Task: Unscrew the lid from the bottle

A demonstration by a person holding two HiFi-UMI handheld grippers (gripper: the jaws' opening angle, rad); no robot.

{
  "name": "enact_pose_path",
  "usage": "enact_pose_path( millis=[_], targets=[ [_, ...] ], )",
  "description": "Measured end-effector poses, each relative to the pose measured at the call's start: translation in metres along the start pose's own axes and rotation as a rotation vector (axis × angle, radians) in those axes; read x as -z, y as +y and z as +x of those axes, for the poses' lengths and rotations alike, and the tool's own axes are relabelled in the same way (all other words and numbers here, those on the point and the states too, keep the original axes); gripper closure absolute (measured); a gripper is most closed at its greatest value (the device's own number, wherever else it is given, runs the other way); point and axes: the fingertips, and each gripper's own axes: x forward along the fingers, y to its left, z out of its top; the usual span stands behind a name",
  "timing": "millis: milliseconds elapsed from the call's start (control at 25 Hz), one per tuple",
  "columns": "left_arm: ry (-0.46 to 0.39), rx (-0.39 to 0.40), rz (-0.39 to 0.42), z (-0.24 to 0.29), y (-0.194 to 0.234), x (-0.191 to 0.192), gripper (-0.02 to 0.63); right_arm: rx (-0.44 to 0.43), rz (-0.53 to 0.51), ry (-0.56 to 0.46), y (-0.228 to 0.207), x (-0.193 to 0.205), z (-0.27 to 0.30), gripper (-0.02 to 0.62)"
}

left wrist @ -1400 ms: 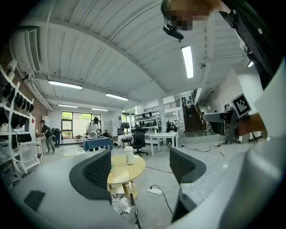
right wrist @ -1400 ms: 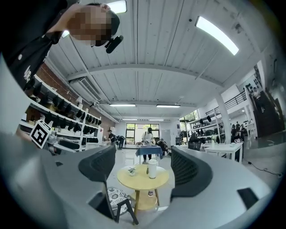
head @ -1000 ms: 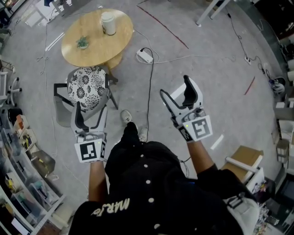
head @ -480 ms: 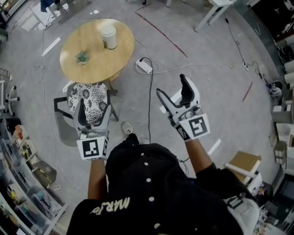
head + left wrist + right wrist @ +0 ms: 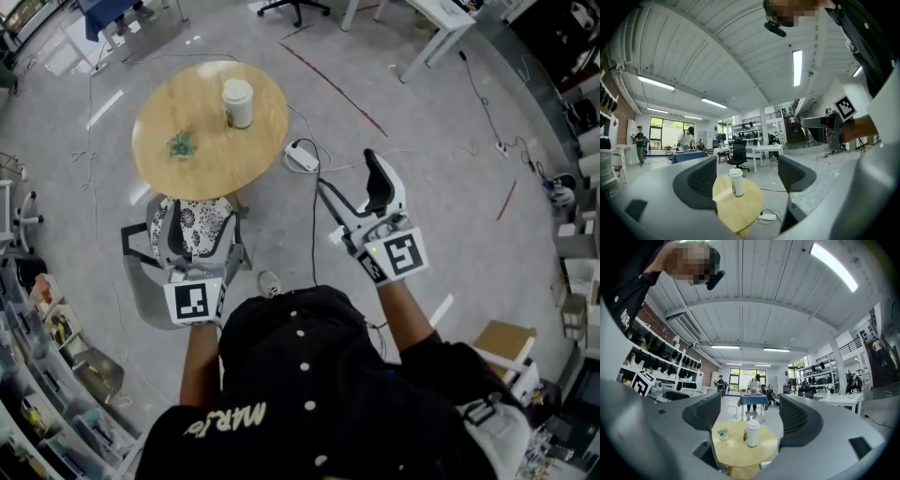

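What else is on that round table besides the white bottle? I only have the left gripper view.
Observer: A small green plant sits on the round table, left of the bottle in the head view and apart from it.
Operator: Is the right gripper holding anything?
Observer: No. The right gripper has its fingers apart with nothing between them; its view only shows the bottle far off through the gap.
Operator: Anything between me and the table?
Observer: A chair with a floral cushion stands at the table's near edge, and in the head view it lies under the left gripper.
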Motion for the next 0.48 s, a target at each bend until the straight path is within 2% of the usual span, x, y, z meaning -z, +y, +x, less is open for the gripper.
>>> enact_pose_path(
  millis=[240,480],
  targets=[
    [0.047,0.029,-0.006,0.023,0.017,0.023,0.215,-0.008,-0.007,0.032,0.004,0.015,0.034,0.213],
    [0.076,0.031,-0.019,0.067,0.013,0.034,0.215,-0.037,0.015,0.044,-0.026,0.029,0.065,0.212]
  ],
)
